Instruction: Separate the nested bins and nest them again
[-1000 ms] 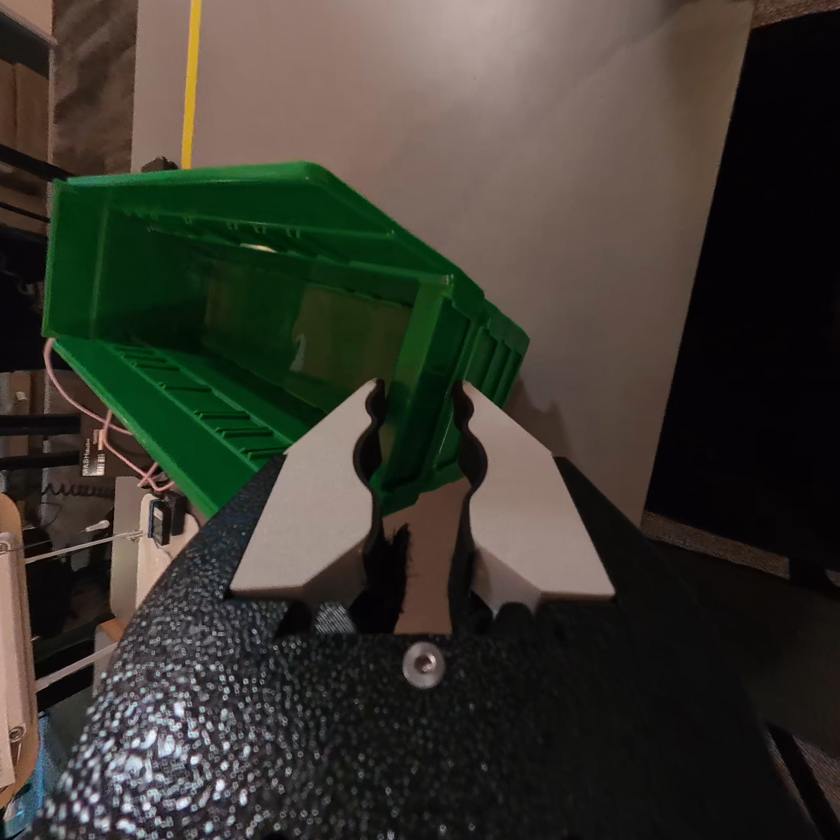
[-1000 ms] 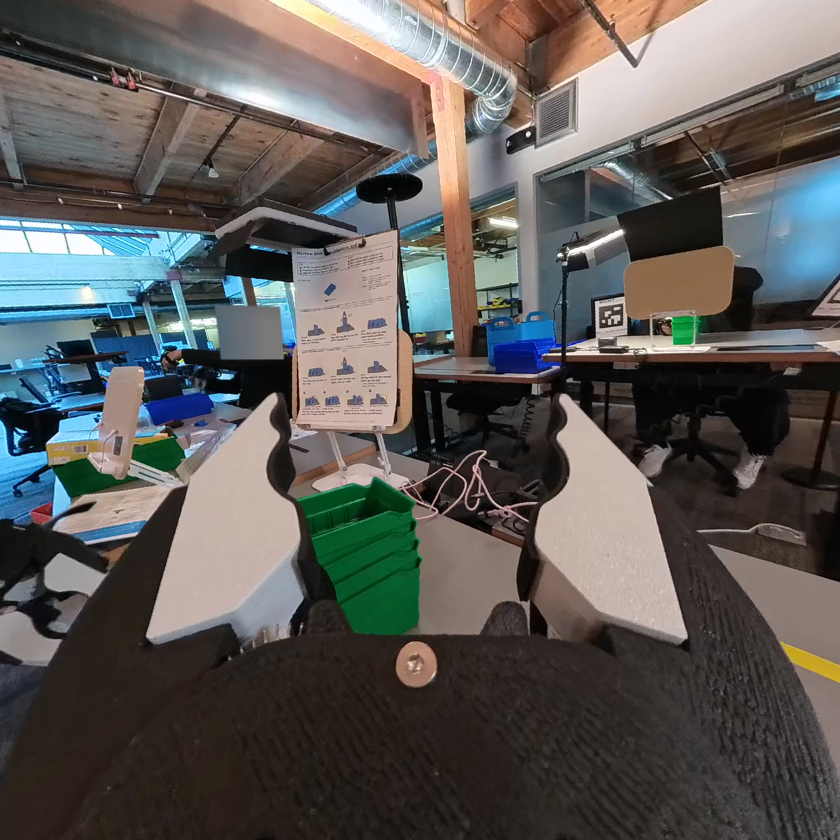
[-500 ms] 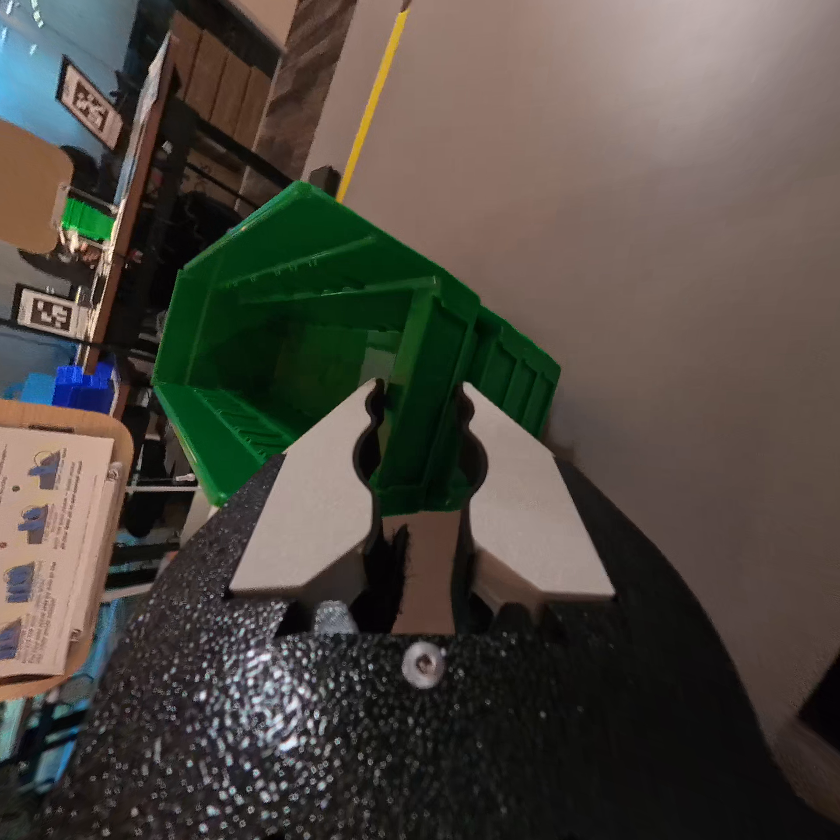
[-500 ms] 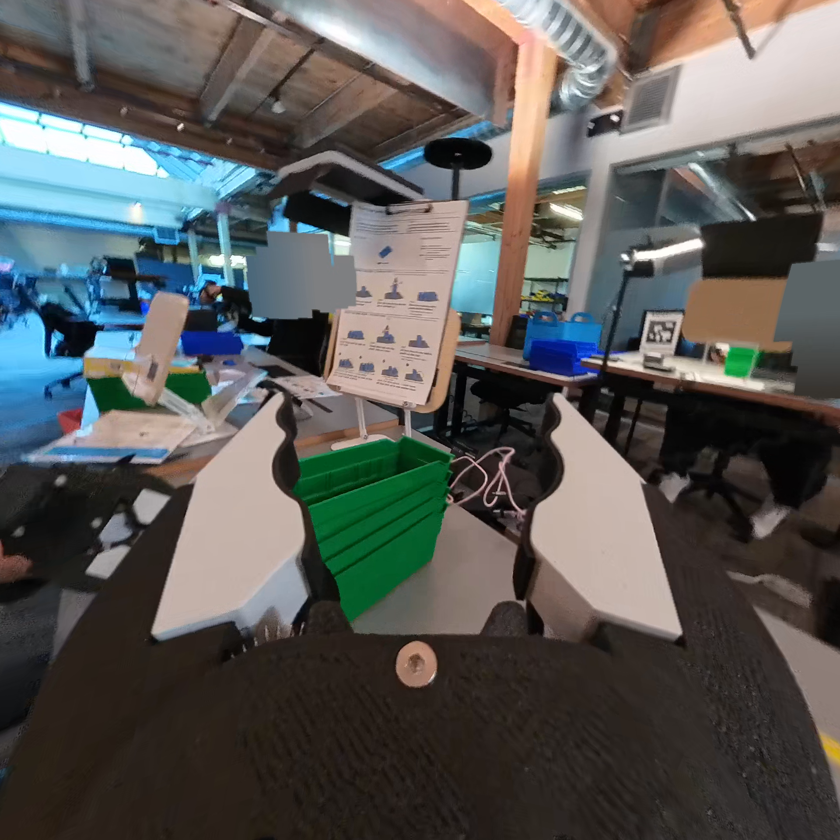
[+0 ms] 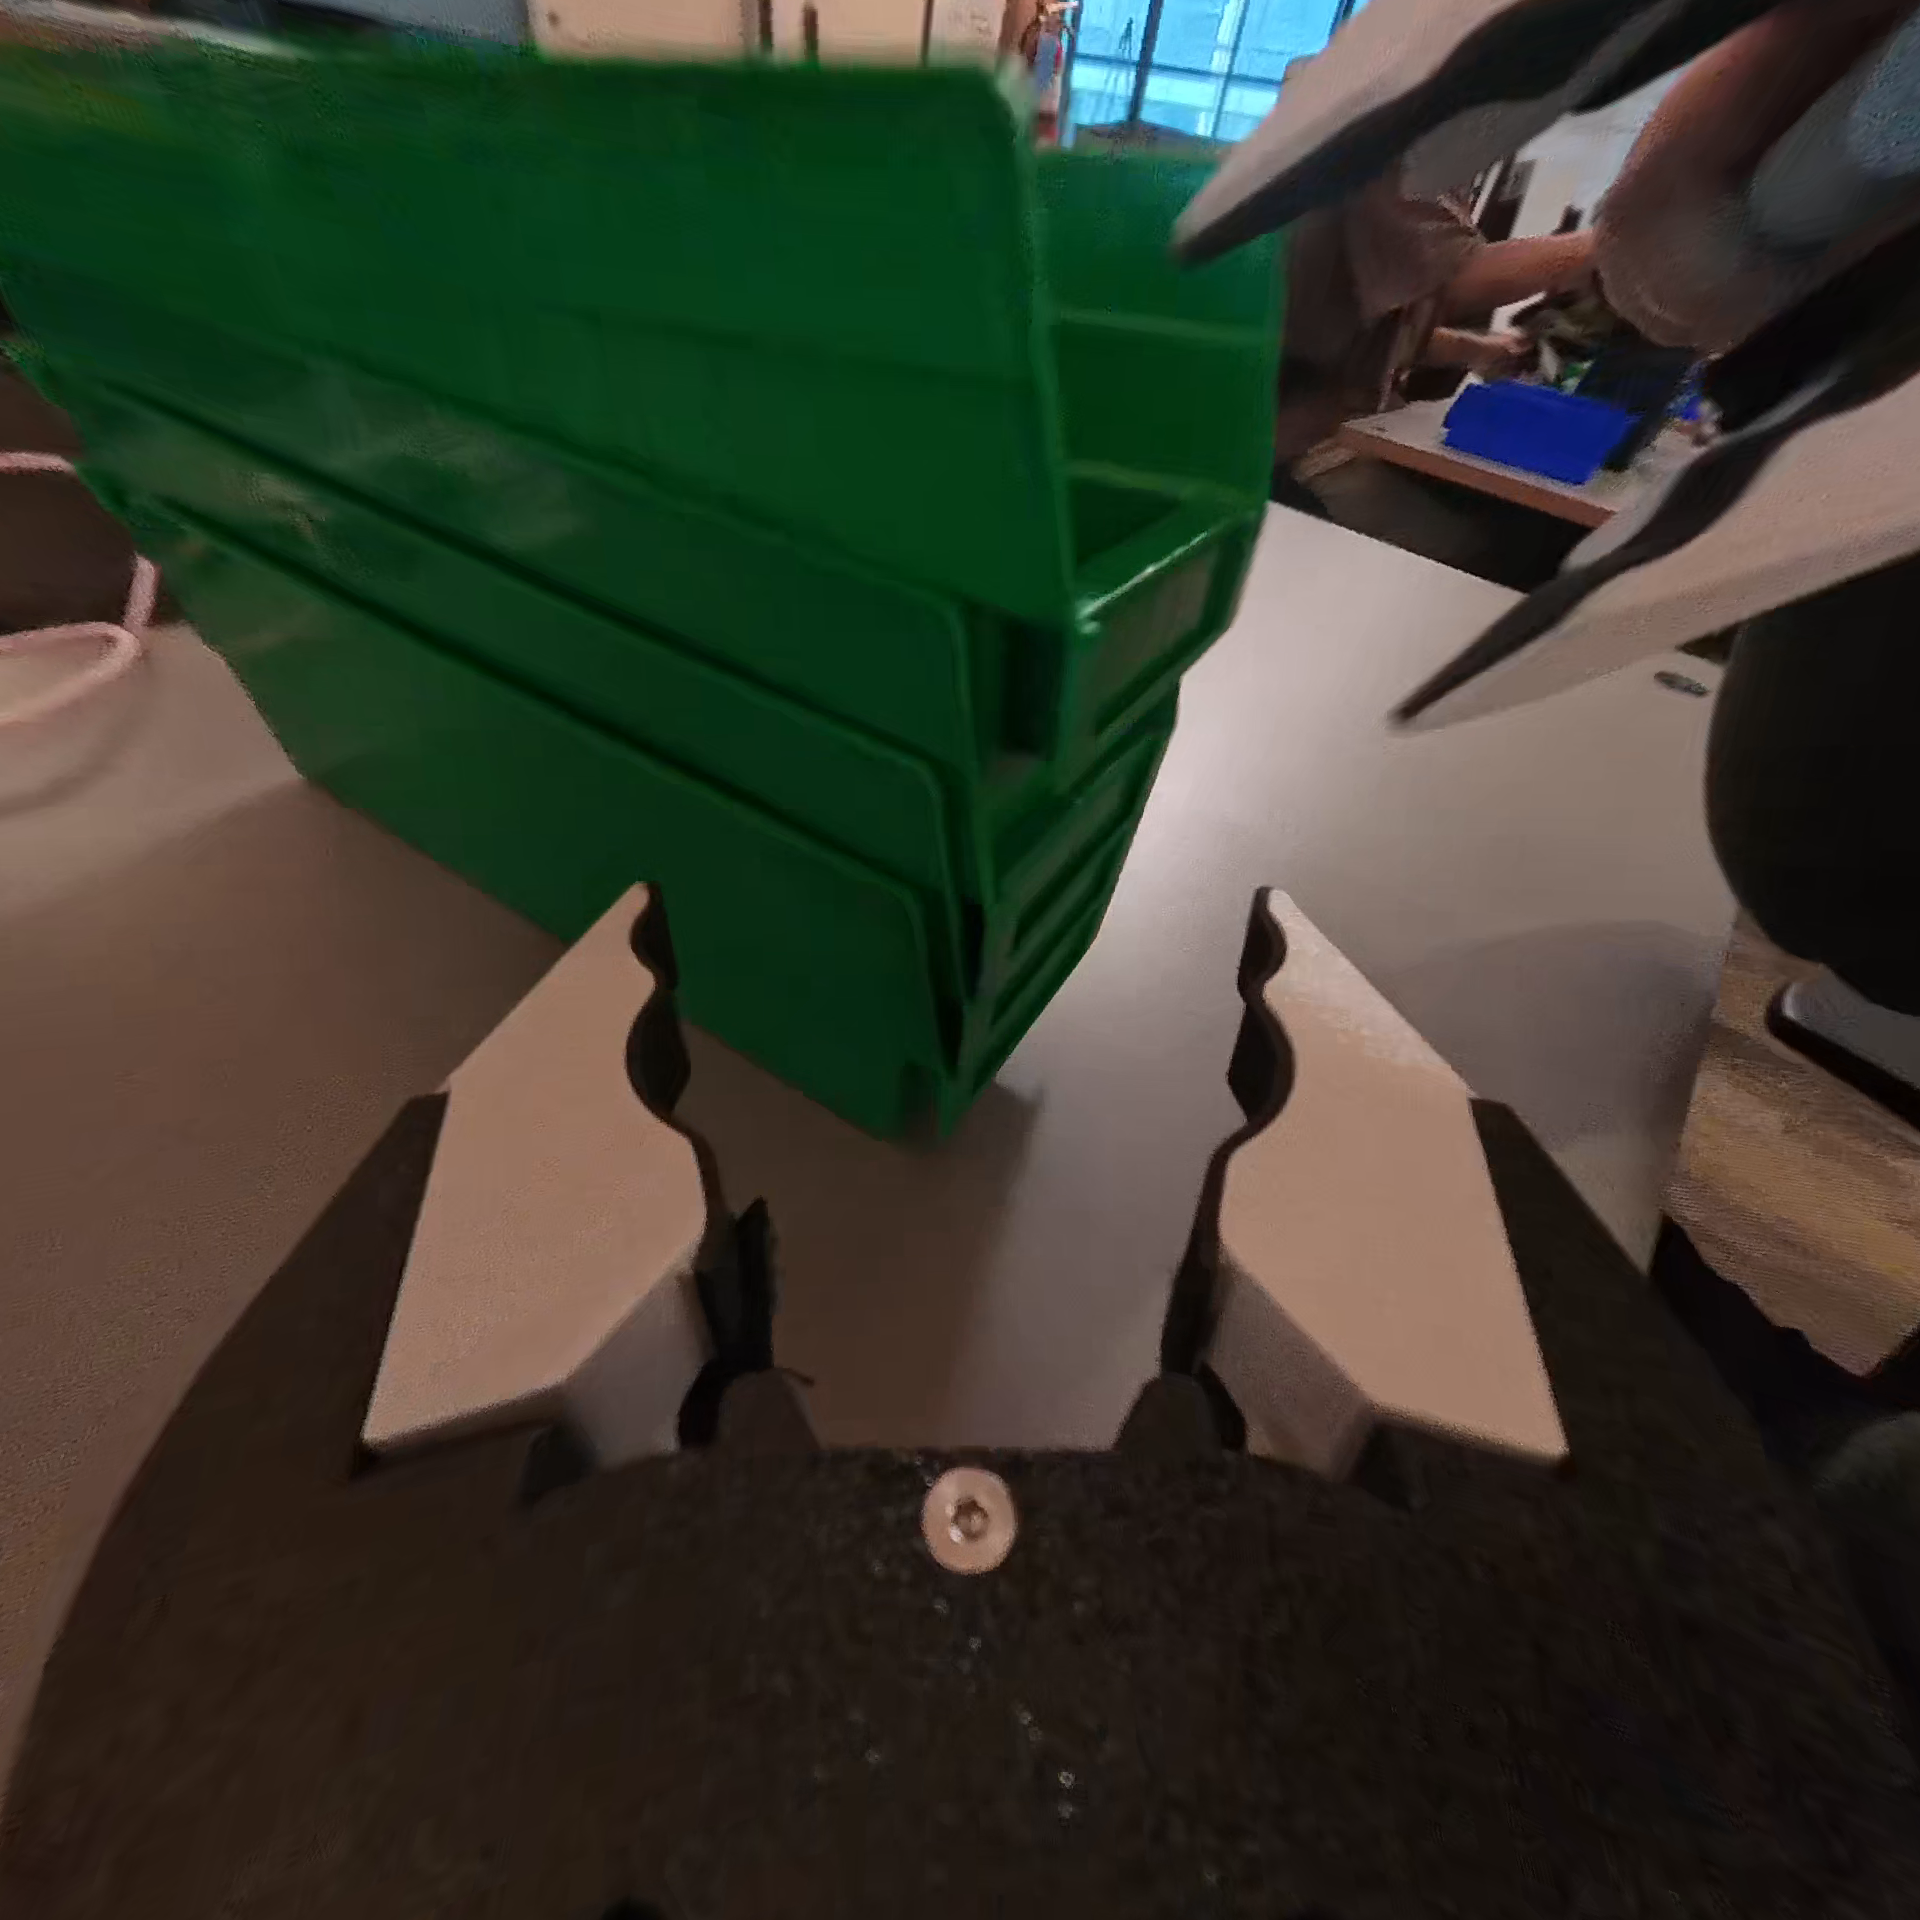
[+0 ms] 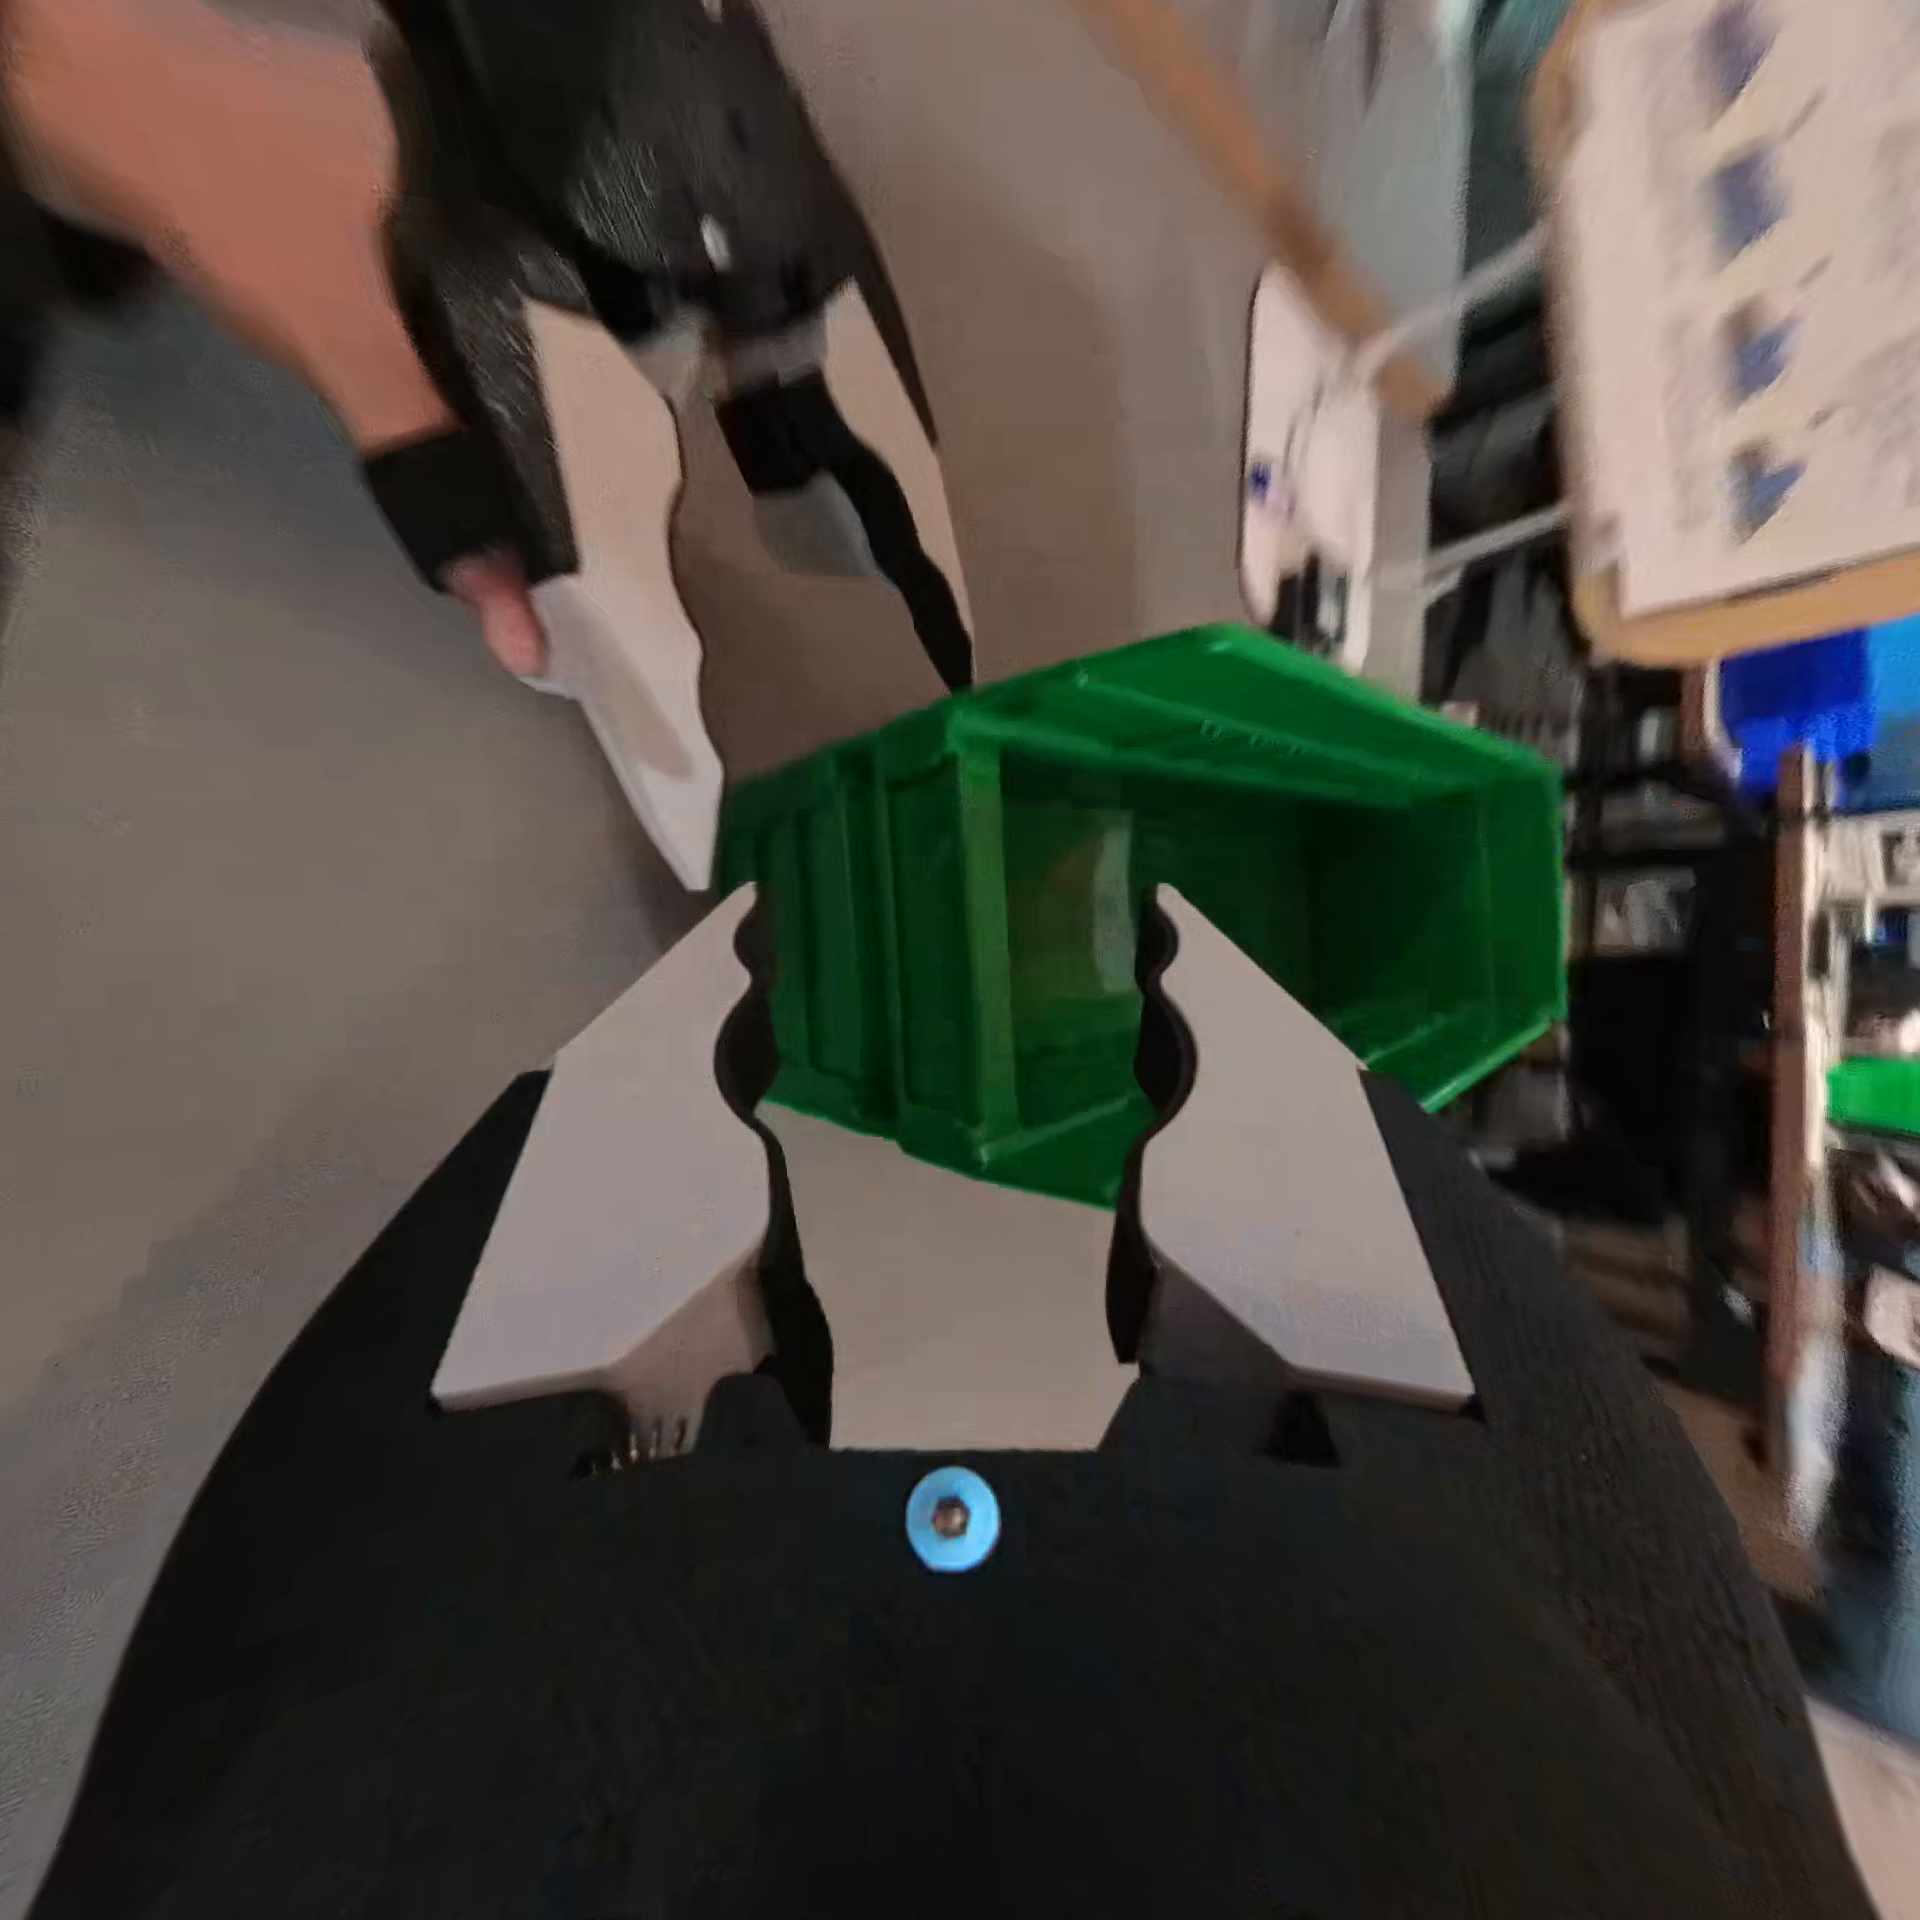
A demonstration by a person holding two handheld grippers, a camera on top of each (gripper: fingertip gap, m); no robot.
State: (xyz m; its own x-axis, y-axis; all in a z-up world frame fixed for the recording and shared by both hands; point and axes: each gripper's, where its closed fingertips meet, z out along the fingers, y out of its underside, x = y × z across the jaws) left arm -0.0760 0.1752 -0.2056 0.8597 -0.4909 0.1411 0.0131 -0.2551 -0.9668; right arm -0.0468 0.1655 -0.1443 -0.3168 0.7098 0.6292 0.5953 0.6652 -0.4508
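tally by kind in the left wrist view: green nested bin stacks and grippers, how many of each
green nested bin stack: 1
grippers: 2, left gripper and right gripper, both open
total: 3

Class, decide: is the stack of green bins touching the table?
Touching. The left wrist view shows the stack of green bins with its base resting on the table, no gap beneath.

Your grey tabletop (image 5: 1226, 831) carries a nested stack of green bins (image 5: 644, 582), standing just ahead of your left gripper's (image 5: 951, 935) spread fingers and a little to their left. A pink cable (image 5: 73, 665) lies on the surface far off to that gripper's left.
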